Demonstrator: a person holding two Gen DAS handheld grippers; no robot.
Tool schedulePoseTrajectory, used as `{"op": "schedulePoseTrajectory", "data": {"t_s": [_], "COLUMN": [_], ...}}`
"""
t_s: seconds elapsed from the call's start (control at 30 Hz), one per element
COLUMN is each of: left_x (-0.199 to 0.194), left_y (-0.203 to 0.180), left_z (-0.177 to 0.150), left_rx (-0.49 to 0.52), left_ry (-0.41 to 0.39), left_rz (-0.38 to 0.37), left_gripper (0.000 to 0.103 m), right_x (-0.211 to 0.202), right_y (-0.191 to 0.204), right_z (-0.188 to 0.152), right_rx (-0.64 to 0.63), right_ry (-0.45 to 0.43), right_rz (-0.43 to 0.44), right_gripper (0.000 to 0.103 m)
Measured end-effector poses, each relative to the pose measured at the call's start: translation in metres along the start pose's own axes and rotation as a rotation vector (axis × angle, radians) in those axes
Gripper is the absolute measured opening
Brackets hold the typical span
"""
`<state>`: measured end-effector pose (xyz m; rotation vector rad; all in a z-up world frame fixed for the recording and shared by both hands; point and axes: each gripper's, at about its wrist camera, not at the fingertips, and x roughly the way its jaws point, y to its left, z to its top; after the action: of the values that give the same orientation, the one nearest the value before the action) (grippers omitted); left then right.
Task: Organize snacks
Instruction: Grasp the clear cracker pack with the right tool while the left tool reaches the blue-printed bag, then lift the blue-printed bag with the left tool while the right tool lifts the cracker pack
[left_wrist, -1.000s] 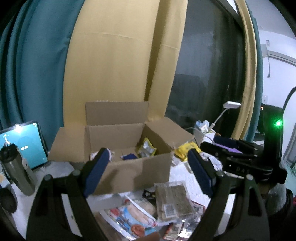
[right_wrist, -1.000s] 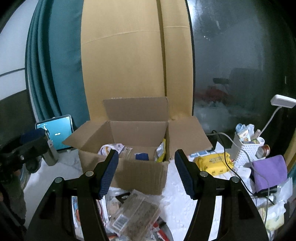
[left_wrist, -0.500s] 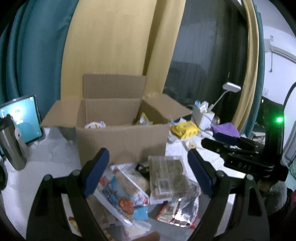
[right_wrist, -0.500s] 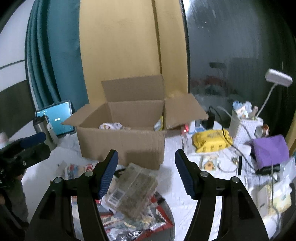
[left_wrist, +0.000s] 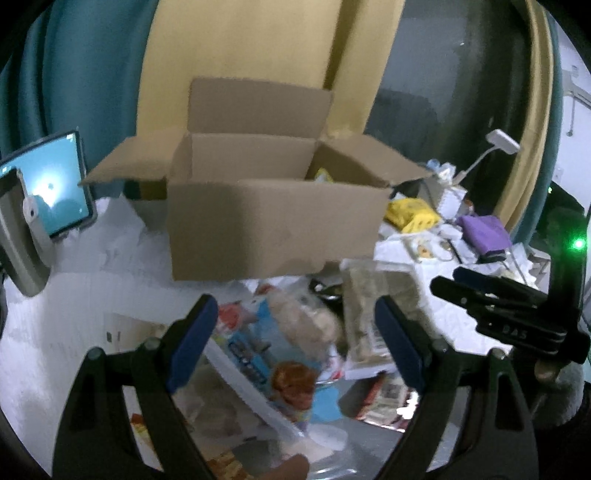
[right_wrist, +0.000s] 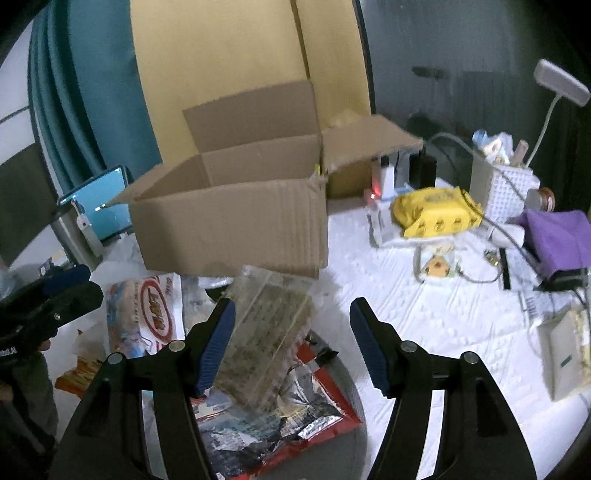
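An open cardboard box (left_wrist: 273, 229) (right_wrist: 232, 229) stands on the white table, with a yellow packet tip showing inside. In front of it lies a heap of snack packs: a blue and white bun pack (left_wrist: 280, 354), a clear pack of brown bars (left_wrist: 373, 314) (right_wrist: 266, 332), a red and white bread pack (right_wrist: 147, 314) and a red foil bag (right_wrist: 295, 417). My left gripper (left_wrist: 293, 343) hangs open above the bun pack. Over the brown bar pack my right gripper (right_wrist: 291, 347) is open too, and nothing sits between its pads.
A tablet (left_wrist: 48, 192) and a grey flask (left_wrist: 22, 236) stand at the left. To the right lie a yellow pack (right_wrist: 436, 214), a white basket (right_wrist: 506, 188), a purple cloth (right_wrist: 557, 236), cables and a lamp (right_wrist: 561, 81). Curtains hang behind the box.
Both grippers have come down and tilted towards the table. The box has risen in view and the snack heap now lies between the fingers. Both stay open.
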<state>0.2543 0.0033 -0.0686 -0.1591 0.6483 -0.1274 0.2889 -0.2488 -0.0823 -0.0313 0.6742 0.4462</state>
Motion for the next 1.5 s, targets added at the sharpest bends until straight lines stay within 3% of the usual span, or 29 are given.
{"op": "schedulePoseTrajectory", "data": {"t_s": [0.17, 0.23, 0.67, 0.77, 0.87, 1.03, 1.13, 1.5], "left_x": [0.019, 0.024, 0.057, 0.068, 0.068, 0.063, 0.060, 0.028], "left_y": [0.014, 0.017, 0.023, 0.027, 0.025, 0.014, 0.008, 0.003], "left_z": [-0.006, -0.006, -0.014, -0.021, -0.023, -0.024, -0.025, -0.019], "left_rx": [-0.034, -0.039, -0.078, -0.128, -0.130, -0.078, -0.056, -0.038], "left_ry": [0.053, 0.063, 0.167, 0.230, 0.227, 0.219, 0.222, 0.163], "left_rz": [0.026, 0.031, 0.091, 0.042, 0.018, -0.002, -0.011, -0.021], "left_gripper": [0.089, 0.094, 0.096, 0.097, 0.096, 0.082, 0.073, 0.071], "right_x": [0.022, 0.030, 0.060, 0.065, 0.063, 0.055, 0.049, 0.020], "right_y": [0.001, 0.002, 0.010, 0.016, 0.020, 0.019, 0.022, 0.032], "right_z": [-0.005, -0.006, -0.011, -0.015, -0.016, -0.015, -0.014, -0.008], "right_rx": [0.013, 0.015, 0.020, -0.005, -0.016, -0.029, -0.045, -0.080], "right_ry": [0.045, 0.063, 0.130, 0.150, 0.141, 0.119, 0.108, 0.055], "right_rz": [0.017, 0.026, 0.108, 0.121, 0.123, 0.138, 0.146, 0.154], "right_gripper": [0.068, 0.068, 0.068, 0.068, 0.068, 0.043, 0.035, 0.022]}}
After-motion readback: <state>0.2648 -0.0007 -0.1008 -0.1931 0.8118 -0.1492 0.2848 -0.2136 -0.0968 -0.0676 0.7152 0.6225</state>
